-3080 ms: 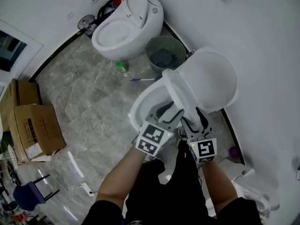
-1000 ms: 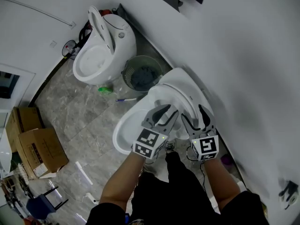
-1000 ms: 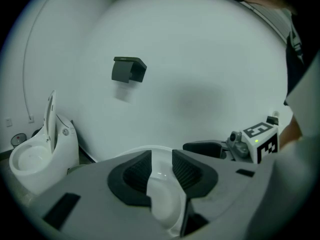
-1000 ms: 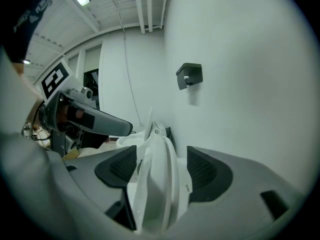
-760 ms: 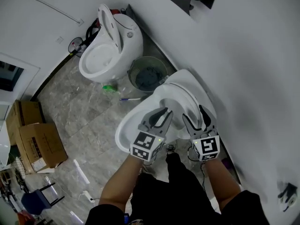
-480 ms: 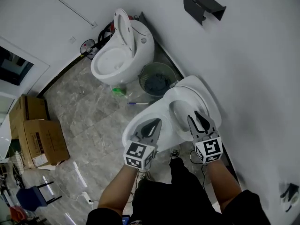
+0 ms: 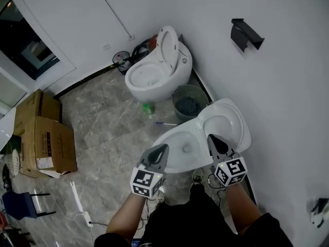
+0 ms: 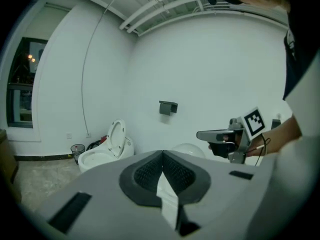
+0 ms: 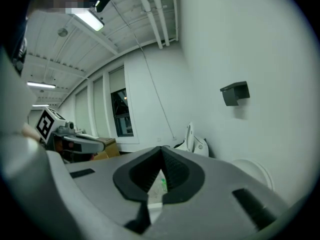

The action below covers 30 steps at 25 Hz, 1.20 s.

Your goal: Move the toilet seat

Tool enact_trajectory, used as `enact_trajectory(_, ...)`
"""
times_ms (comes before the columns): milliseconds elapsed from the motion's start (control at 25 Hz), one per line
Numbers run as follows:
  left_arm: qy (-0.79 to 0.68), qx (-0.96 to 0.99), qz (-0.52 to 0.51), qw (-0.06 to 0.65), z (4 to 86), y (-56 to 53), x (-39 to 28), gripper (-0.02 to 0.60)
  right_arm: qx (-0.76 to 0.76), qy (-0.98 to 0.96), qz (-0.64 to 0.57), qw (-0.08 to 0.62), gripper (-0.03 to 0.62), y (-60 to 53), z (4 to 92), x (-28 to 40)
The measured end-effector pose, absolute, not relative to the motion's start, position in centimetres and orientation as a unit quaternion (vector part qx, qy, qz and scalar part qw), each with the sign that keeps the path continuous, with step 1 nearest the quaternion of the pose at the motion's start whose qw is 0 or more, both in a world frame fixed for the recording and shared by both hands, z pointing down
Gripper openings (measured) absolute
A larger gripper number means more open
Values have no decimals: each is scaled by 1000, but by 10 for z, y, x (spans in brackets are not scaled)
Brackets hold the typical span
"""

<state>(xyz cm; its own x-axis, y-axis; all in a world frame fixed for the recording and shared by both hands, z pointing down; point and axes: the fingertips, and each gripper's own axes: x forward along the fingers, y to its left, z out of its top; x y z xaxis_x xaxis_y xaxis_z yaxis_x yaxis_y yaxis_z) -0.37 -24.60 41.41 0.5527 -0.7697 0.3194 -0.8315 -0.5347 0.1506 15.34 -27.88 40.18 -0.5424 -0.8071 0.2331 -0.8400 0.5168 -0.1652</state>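
The near white toilet (image 7: 180,148) stands below me with its bowl uncovered. Its seat (image 7: 241,126) and lid stand raised together, leaning toward the right wall. My left gripper (image 7: 163,148) hovers over the bowl's near rim, shut and empty. My right gripper (image 7: 209,138) is shut too, holding nothing, with its tip just short of the raised seat's lower edge. In the left gripper view the jaws (image 8: 162,155) meet, and the right gripper (image 8: 225,136) shows beyond them. In the right gripper view the jaws (image 9: 161,155) are also closed.
A second toilet (image 7: 151,76) with its seat up stands at the back. A grey bin (image 7: 189,103) sits between the two toilets. A green bottle (image 7: 148,108) and a pen (image 7: 164,123) lie on the floor. Cardboard boxes (image 7: 43,138) are at the left. A black holder (image 7: 244,32) hangs on the wall.
Both grippers stood open at the seat's edge a second ago. They have let go, drawn back toward me and shut. The seat now rests upright by the wall.
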Motion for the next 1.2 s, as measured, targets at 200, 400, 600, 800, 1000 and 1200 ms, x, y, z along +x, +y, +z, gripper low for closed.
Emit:
enact_trajectory(200,-475,869,81,116,384,-199,-61,5,475,-873,95,57,5,-228,361,103)
enact_trajectory(400,-447,885,69,114,365,-157,-81,5,487,-870,53,58,5,-172,332,83)
enact_trajectory(600,-392,910,63,119,350,-117,-60,6,521,-850,43,64,6,-124,322,97)
enact_trajectory(800,-363,923,65,107,347,-86,-30,6,552,-830,53,62,6,-83,324,127)
enact_trajectory(1000,-356,922,70,132,348,-50,11,6,554,-829,60,48,6,-44,320,162)
enact_trajectory(1200,-371,914,44,156,345,-14,65,6,540,-838,60,46,6,-1,316,206)
